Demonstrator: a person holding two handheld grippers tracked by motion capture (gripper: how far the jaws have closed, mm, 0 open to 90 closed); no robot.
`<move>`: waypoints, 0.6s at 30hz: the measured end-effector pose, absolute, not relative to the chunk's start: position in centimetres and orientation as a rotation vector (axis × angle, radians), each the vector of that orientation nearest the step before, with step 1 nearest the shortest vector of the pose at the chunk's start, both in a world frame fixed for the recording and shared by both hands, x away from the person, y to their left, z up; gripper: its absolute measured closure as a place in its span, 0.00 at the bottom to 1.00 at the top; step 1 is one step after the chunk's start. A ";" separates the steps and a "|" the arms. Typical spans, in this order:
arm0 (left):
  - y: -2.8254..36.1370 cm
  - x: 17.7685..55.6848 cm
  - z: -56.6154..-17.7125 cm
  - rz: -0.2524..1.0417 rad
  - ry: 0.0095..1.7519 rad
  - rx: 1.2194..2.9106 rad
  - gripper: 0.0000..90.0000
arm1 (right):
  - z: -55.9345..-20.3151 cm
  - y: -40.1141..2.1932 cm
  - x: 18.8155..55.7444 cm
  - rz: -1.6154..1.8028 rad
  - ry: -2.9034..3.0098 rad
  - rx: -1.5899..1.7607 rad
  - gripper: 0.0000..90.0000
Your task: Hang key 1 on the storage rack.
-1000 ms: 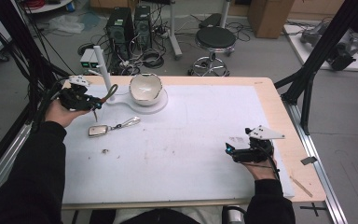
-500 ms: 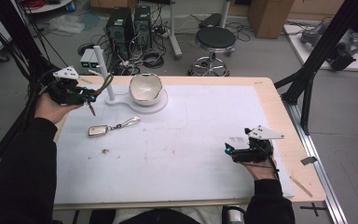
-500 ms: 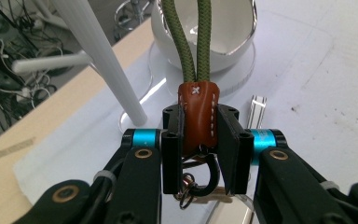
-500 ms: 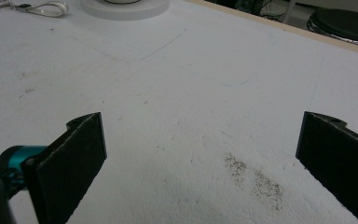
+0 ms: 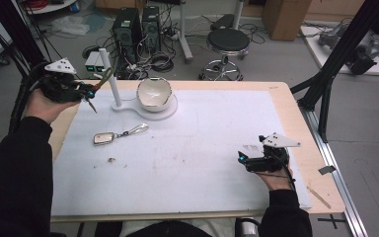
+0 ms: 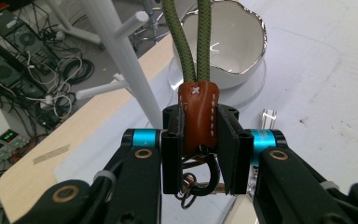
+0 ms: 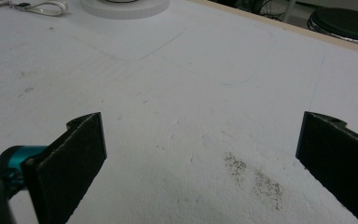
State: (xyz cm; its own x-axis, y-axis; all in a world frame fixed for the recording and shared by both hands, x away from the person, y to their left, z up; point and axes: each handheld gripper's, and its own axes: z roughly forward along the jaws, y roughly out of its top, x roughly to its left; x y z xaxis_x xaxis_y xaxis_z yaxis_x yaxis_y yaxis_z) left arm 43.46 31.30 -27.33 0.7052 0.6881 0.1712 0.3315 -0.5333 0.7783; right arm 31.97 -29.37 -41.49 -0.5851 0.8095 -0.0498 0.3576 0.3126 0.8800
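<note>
My left gripper [image 5: 89, 93] [image 6: 199, 149] is raised at the table's far left and shut on the brown leather tab [image 6: 198, 116] of a keychain. Its green cord loop [image 6: 191, 42] [image 5: 105, 79] reaches up toward the white peg stand [image 5: 109, 74] [image 6: 116, 51]. Metal rings [image 6: 198, 184] hang under the tab. Just right of the stand, a silver-rimmed white bowl [image 5: 154, 92] [image 6: 233, 46] rests on the stand's round base [image 5: 170, 109]. My right gripper [image 5: 242, 159] [image 7: 205, 140] rests low at the near right, open, with bare table between its jaws.
A second keychain with a silver tag [image 5: 104, 138] lies on the white mat [image 5: 197, 148] left of centre, and its ring end [image 7: 42, 7] lies far ahead in the right gripper view. Computer towers, cables and a stool [image 5: 228, 42] stand on the floor beyond the table.
My left gripper has risen and drifted left with the keychain, lifting the green loop up beside the peg stand. The right gripper has stayed where it was.
</note>
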 end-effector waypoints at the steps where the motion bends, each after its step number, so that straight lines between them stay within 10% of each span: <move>1: 31.3 43.5 -27.2 0.608 0.775 2.153 0.81 | -41.5 -29.4 32.0 1.217 2.093 1.031 0.01; 18: 32.1 43.8 -26.9 0.691 0.864 2.130 0.81 | -41.5 -29.3 32.0 1.215 2.099 1.031 0.01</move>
